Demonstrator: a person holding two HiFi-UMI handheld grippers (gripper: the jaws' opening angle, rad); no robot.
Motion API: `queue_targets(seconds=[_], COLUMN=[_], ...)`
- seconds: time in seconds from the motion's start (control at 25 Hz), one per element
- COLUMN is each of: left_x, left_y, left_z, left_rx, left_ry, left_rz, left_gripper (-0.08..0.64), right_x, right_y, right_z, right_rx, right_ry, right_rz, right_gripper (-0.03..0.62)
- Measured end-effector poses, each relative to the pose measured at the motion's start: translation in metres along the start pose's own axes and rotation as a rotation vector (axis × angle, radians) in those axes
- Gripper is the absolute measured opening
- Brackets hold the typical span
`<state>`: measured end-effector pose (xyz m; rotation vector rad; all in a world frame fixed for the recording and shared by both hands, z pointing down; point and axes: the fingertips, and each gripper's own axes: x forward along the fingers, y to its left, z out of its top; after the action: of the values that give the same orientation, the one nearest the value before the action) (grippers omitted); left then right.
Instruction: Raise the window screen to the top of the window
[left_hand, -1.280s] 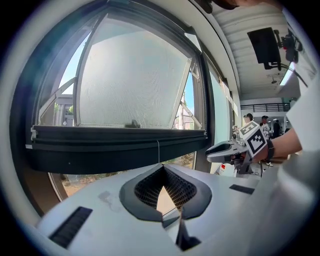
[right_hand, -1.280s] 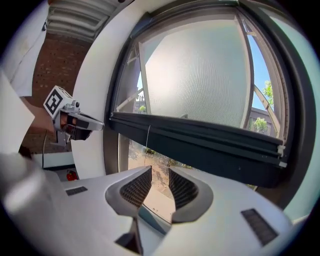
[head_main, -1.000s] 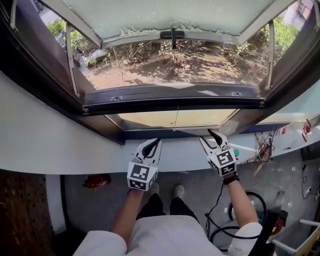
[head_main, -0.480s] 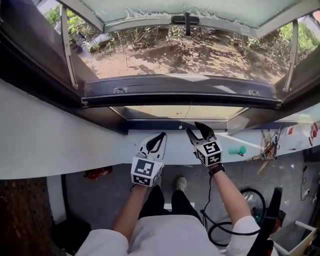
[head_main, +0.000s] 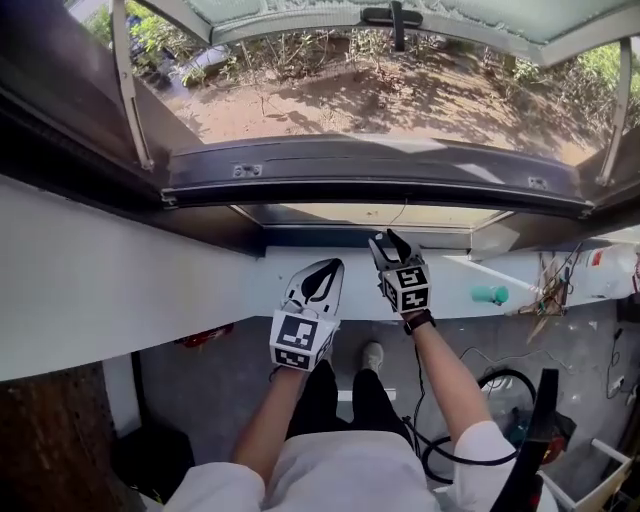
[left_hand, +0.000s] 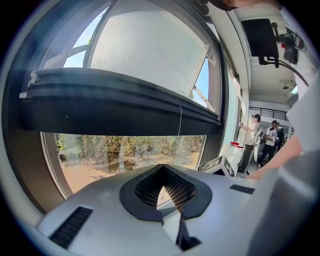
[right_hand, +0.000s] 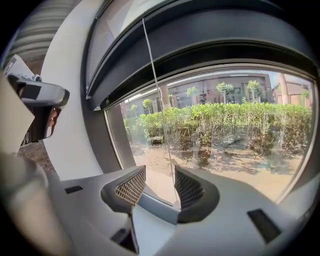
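Note:
The window screen's dark bottom bar (head_main: 370, 175) runs across the window, about halfway up in the left gripper view (left_hand: 115, 100). A thin pull cord (head_main: 400, 215) hangs from its middle. My right gripper (head_main: 385, 240) is open just below the bar. In the right gripper view the cord (right_hand: 159, 110) runs down between the mesh pads, close to the right pad (right_hand: 187, 190); the jaws are not closed on it. My left gripper (head_main: 333, 264) is lower and to the left, shut with nothing in it. Its tips (left_hand: 164, 172) meet under the bar, left of the cord (left_hand: 180, 120).
A white sill and wall (head_main: 120, 290) run under the window. A green object (head_main: 490, 295) and tangled wires (head_main: 550, 295) lie on the sill at right. Cables (head_main: 480, 400) and a red item (head_main: 205, 338) are on the floor. People (left_hand: 265, 142) stand far right.
My right gripper has moved left and up to the hanging cord, which now lies between its open jaws. The left gripper has shifted slightly right and stays shut.

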<state>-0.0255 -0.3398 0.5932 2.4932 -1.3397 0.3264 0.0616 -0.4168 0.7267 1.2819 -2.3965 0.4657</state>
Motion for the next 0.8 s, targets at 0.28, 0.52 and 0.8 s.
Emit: queue_targets(seconds=[0.28, 0.52, 0.8], left_x=[0.002, 0.005, 0.008], left_y=[0.004, 0.005, -0.001], left_z=[-0.019, -0.035, -0.051], left_rx=[-0.059, -0.105, -0.098], left_ry=[0.010, 0.026, 0.054], left_rz=[-0.004, -0.014, -0.042], left_gripper=[0.002, 0.002, 0.002], right_x=[0.032, 0.049, 0.052], right_y=[-0.001, -0.009, -0.012], right_z=[-0.022, -0.048, -0.079], right_rx=[0.018, 0.083, 0.117], right_ry=[0.022, 0.029, 0.085], right_rz=[-0.069, -0.107, -0.174], right_gripper=[0.153, 0.114, -0.011])
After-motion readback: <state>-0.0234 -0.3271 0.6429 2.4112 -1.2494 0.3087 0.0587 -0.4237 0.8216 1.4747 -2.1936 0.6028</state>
